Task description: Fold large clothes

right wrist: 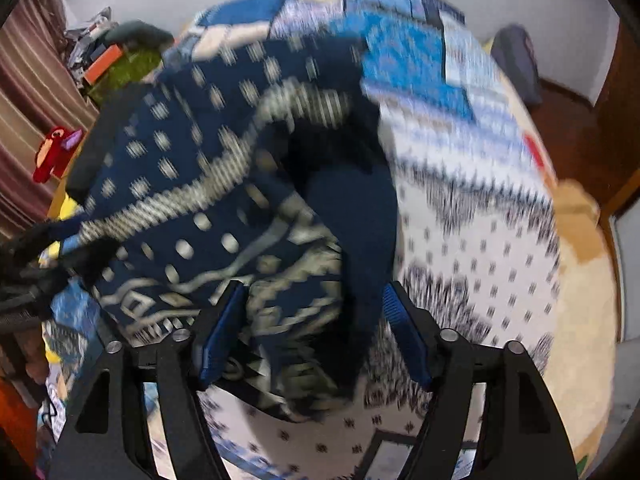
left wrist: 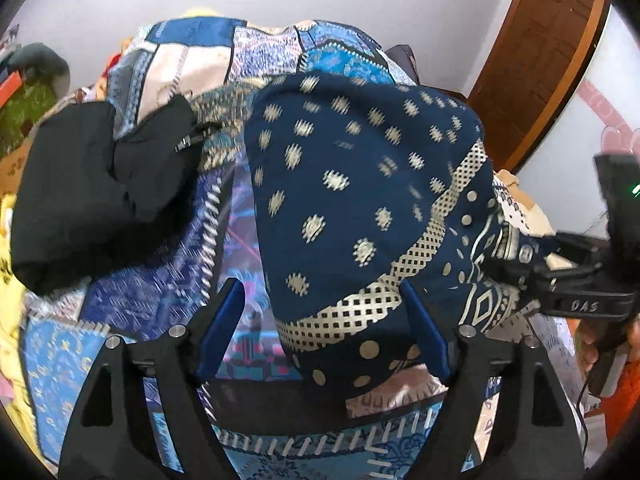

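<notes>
A navy garment [left wrist: 340, 180] with cream dots and checkered bands lies bunched on a patchwork bedspread [left wrist: 192, 60]. My left gripper [left wrist: 320, 286] hangs over its near edge, jaws wide apart. A cloth corner lies between the blue pads [left wrist: 224, 320] without being pressed. In the right wrist view the same garment [right wrist: 180, 160] is badly blurred. A thick fold of it fills the gap of my right gripper [right wrist: 313, 287], whose jaws stand wide. The right gripper [left wrist: 520, 268] also shows at the garment's right end, and the left gripper [right wrist: 36, 264] at the left edge.
A black garment [left wrist: 80, 184] lies on the bedspread, left of the navy one. A wooden door [left wrist: 540, 60] stands at the right. A hand in an orange sleeve [left wrist: 600, 356] holds the right gripper. A red toy [right wrist: 52, 152] and clutter sit beside striped curtains [right wrist: 28, 92].
</notes>
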A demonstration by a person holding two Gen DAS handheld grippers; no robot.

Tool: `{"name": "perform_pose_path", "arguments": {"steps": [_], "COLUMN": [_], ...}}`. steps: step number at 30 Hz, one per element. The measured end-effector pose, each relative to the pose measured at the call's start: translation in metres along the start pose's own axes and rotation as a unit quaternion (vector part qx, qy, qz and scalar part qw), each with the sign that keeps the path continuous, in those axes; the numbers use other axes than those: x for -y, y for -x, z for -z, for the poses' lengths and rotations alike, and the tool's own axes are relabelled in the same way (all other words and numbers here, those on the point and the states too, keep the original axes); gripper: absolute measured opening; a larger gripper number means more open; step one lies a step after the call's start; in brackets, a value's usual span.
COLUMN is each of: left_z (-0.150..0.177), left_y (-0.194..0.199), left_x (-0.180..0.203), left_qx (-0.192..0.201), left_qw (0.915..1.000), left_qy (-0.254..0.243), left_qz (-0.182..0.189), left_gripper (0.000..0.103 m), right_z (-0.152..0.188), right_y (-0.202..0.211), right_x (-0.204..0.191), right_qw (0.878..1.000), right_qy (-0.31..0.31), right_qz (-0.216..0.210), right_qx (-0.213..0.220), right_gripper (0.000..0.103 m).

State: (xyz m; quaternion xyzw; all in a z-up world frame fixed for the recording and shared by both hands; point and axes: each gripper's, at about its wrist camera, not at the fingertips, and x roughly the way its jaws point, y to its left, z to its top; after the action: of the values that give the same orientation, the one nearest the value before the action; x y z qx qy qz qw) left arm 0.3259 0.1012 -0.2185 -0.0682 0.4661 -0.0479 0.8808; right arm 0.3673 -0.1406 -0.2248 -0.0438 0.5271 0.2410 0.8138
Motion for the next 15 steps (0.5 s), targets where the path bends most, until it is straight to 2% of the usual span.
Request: {"name": "perform_pose_path", "arguments": {"steps": [7, 11, 15], "left_z": [0.01, 0.005, -0.004], "left_y": [0.007, 0.021, 0.034], "left_x": [0.002, 0.006, 0.008], "left_qx": [0.006, 0.012, 0.027], "left_qw": [1.0, 0.9999, 0.9991], "left_qy": [0.001, -0.005, -0.018], "left_qz": [-0.005, -0.011, -0.028], "left_gripper": [0.08, 0.08, 0.08], "right_z": [0.02, 0.015, 0.003], "right_y": [0.017, 0.03, 0.042], "right_x": [0.014, 0.008, 0.002], "right_qw": [1.0, 0.999, 0.998], "right_qy": [0.006, 0.023, 0.028], "right_qz": [0.022, 0.034, 0.021], "right_qx": [0.0, 0.017, 0.044], "right_gripper": [0.074, 0.074, 0.074]}}
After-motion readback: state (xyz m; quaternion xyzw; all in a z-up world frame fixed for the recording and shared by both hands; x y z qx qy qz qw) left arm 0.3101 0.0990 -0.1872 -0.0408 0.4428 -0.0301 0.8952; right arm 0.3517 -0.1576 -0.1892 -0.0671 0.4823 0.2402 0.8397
